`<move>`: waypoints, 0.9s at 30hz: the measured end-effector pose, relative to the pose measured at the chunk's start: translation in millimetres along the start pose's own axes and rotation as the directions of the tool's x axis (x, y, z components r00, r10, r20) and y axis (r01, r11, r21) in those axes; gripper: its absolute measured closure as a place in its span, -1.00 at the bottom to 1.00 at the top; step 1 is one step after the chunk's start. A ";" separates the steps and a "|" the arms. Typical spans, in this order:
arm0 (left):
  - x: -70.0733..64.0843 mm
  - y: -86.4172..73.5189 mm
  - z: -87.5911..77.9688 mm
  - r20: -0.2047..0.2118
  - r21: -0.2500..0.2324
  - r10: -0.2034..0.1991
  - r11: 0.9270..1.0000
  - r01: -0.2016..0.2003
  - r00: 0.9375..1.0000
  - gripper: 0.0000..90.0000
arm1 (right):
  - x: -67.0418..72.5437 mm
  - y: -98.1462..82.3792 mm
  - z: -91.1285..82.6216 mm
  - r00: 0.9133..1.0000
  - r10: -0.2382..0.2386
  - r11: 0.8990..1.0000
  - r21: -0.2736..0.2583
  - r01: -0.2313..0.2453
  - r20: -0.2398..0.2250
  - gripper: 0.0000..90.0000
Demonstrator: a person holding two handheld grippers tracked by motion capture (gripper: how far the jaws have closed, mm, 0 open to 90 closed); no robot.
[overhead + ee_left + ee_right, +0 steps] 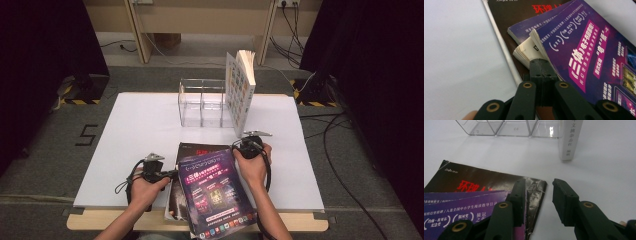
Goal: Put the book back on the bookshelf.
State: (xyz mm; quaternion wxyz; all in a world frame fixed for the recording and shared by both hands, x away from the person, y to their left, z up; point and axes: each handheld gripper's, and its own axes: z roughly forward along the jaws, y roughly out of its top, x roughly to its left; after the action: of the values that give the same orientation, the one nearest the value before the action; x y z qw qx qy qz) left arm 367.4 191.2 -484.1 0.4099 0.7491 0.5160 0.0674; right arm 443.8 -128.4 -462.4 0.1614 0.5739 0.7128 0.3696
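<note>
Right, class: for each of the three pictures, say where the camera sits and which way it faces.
High view: above the table's near edge, facing forward and down; forearms and both hands show.
Left gripper view: on the left gripper, shut on the purple magazine; black jaws show.
Right gripper view: on the open right gripper, facing the clear organizer; jaws show.
Shared: the purple magazine lies in all three.
</note>
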 end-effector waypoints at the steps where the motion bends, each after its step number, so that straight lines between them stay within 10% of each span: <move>1: -0.5 1.1 0.4 -0.002 0.002 0.005 1.000 -0.005 1.000 1.00 | 0.0 -0.7 0.9 1.000 0.004 1.000 0.003 -0.004 -0.002 0.41; 27: -11.4 19.2 21.9 0.000 0.018 0.034 0.999 -0.034 0.999 1.00 | -5.5 -3.0 9.1 0.996 0.066 0.994 0.095 -0.060 -0.063 0.34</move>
State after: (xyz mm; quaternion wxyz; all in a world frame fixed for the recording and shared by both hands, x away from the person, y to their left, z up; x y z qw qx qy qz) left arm 387.5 167.3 -481.7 0.4017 0.7616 0.5037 0.0697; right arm 449.2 -130.7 -471.7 0.0992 0.5907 0.7155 0.3596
